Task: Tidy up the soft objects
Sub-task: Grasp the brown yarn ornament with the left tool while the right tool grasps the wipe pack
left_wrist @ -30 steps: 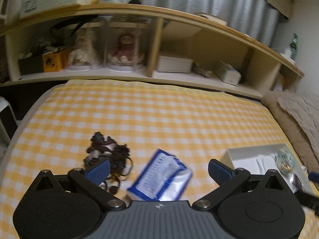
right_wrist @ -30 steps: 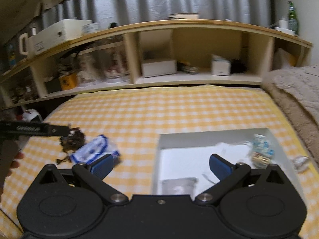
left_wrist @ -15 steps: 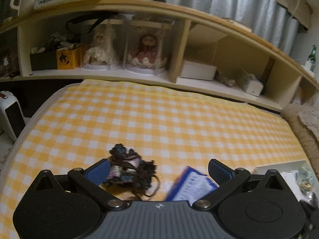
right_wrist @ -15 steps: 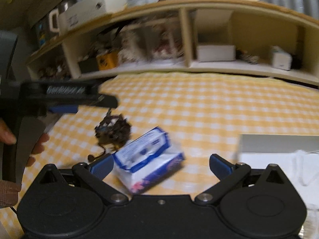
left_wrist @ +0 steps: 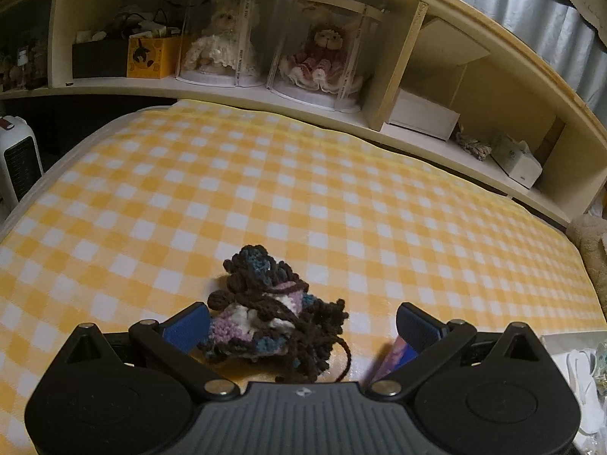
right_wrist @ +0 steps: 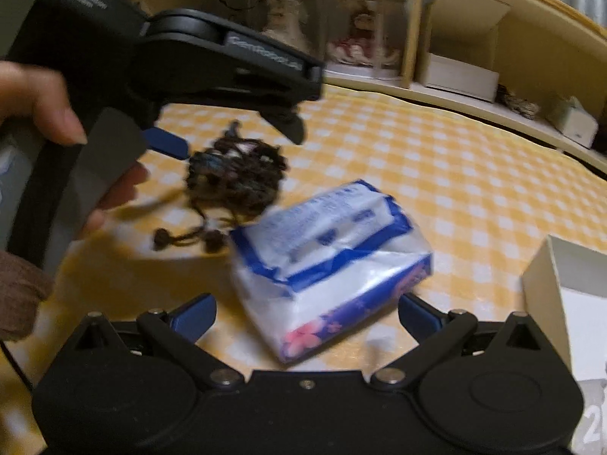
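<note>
We count one yarn bundle [left_wrist: 271, 316] on the bed [left_wrist: 265, 197]. We count one blue and white tissue pack [right_wrist: 334, 261] beside it. We see one white box [right_wrist: 565, 295] at the right edge. We count two grippers, the left gripper [left_wrist: 301, 322] and the right gripper [right_wrist: 305, 313], and each has two blue fingers [left_wrist: 187, 324]. On the shelf [left_wrist: 227, 87] we count two dolls [left_wrist: 216, 43] in clear cases, one yellow box [left_wrist: 151, 57] and one white heater [left_wrist: 17, 159] by the bed.
</note>
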Demonstrator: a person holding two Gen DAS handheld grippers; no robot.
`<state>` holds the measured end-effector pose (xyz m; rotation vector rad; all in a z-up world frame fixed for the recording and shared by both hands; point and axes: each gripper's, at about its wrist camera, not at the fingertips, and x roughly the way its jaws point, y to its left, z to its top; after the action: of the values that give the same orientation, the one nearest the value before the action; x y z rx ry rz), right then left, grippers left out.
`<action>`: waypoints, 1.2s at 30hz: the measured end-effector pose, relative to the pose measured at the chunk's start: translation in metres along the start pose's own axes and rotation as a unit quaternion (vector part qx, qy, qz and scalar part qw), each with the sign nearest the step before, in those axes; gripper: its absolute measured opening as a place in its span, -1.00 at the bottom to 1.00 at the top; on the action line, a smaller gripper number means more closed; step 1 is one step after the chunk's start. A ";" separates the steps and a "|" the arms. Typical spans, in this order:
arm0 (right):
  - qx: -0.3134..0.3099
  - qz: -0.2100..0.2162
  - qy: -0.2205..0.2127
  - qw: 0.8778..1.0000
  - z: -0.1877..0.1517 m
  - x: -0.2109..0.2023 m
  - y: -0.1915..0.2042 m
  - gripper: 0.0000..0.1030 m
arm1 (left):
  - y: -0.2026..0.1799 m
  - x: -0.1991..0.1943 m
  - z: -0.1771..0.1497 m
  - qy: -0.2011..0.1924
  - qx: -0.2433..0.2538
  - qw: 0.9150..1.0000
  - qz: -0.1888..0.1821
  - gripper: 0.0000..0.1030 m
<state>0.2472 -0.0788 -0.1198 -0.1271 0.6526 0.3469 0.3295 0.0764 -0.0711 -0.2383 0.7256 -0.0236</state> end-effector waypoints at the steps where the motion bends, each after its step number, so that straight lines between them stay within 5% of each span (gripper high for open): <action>1: 0.004 -0.011 0.000 1.000 -0.001 0.000 -0.004 1.00 | 0.000 0.002 0.000 -0.001 0.000 1.000 0.001 1.00; 8: 0.027 -0.088 0.021 0.996 0.005 -0.007 -0.043 1.00 | 0.006 0.013 0.001 0.000 -0.015 1.000 0.004 1.00; 13: 0.044 -0.102 0.018 0.994 0.014 -0.022 -0.066 1.00 | 0.013 0.019 0.000 0.006 -0.041 0.999 0.020 1.00; 19: 0.135 -0.033 -0.036 0.990 0.030 -0.029 -0.081 1.00 | 0.023 0.023 -0.005 0.018 -0.081 0.996 0.014 1.00; 24: 0.143 0.016 -0.021 0.989 0.022 0.007 -0.069 0.96 | 0.022 0.024 -0.007 0.018 -0.076 0.997 0.006 0.97; 26: 0.142 0.023 -0.010 0.990 0.016 0.015 -0.068 0.61 | 0.019 0.026 -0.007 0.018 -0.067 0.998 0.011 0.91; 30: 0.172 0.044 0.006 0.984 0.008 0.018 -0.073 0.43 | 0.014 0.029 -0.010 0.022 -0.049 0.998 0.017 0.71; 32: 0.140 0.033 0.018 0.989 0.010 0.017 -0.070 0.13 | 0.012 0.029 -0.011 0.020 -0.035 0.999 0.022 0.62; 36: 0.082 0.048 0.050 0.994 0.012 0.012 -0.070 0.02 | 0.011 0.028 -0.011 0.020 -0.028 0.999 0.018 0.27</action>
<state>0.2876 -0.1381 -0.1176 0.0441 0.7860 0.3802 0.3425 0.0820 -0.0998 -0.2784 0.7703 0.0257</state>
